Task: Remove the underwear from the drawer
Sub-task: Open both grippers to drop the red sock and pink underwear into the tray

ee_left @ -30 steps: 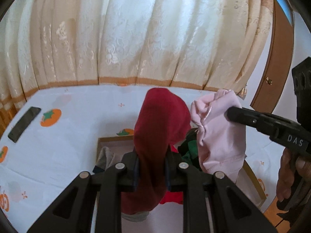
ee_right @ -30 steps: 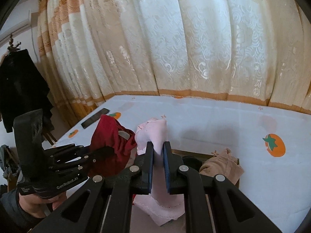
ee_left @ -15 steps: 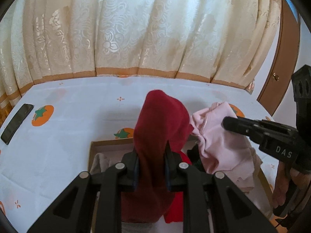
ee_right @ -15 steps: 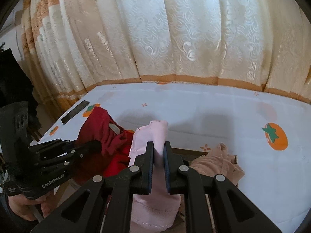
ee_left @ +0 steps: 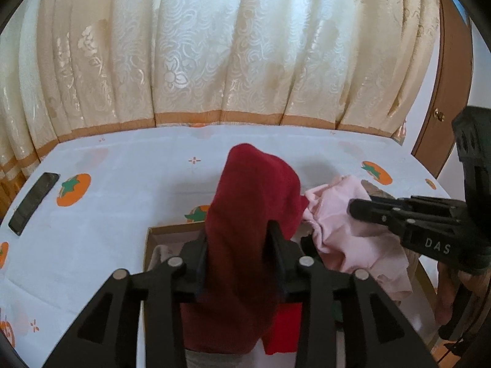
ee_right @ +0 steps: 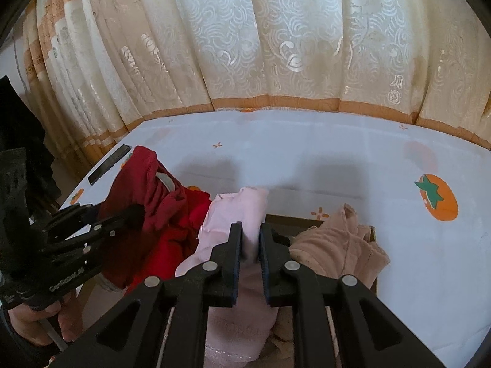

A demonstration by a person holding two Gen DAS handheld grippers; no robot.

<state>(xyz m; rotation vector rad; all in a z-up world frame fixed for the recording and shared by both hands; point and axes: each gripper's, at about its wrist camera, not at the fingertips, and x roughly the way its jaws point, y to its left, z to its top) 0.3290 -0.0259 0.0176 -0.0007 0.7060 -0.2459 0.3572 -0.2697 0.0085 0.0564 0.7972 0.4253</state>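
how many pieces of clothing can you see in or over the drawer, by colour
dark red: 1, the dark red garment held in the left claw
bright red: 1, the bright red piece below it
pink: 1, the pink garment held in the right claw
beige: 1, the beige garment lying in the drawer
total: 4 clearly seen; darker bits underneath are too hidden to count

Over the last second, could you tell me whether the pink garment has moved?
Yes. In the left wrist view the pink garment has sunk against the drawer, from up beside the red garment's top to well below it.
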